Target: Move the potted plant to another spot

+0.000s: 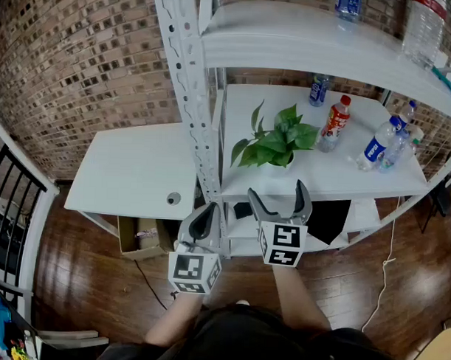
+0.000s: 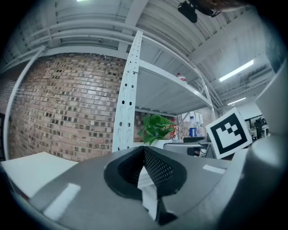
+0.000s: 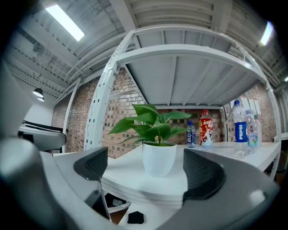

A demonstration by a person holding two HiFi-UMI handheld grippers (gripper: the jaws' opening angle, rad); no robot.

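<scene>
The potted plant (image 1: 273, 144), green leaves in a white pot, stands on the white shelf (image 1: 336, 183) near its front edge. My right gripper (image 1: 278, 196) is level in front of that edge, jaws open and empty. In the right gripper view the pot (image 3: 159, 158) sits ahead, centred between the two dark pads (image 3: 92, 165), apart from them. My left gripper (image 1: 204, 220) hangs lower left by the shelf's post, shut on nothing. In the left gripper view its pads (image 2: 157, 168) meet, and the plant (image 2: 157, 127) shows far ahead to the right.
A red-labelled bottle (image 1: 334, 122) and several water bottles (image 1: 374, 146) stand right of the plant. The perforated upright post (image 1: 188, 78) rises at the shelf's left corner. A white desk (image 1: 130, 165) adjoins on the left, with a cardboard box (image 1: 138, 235) beneath. An upper shelf (image 1: 312, 38) overhangs.
</scene>
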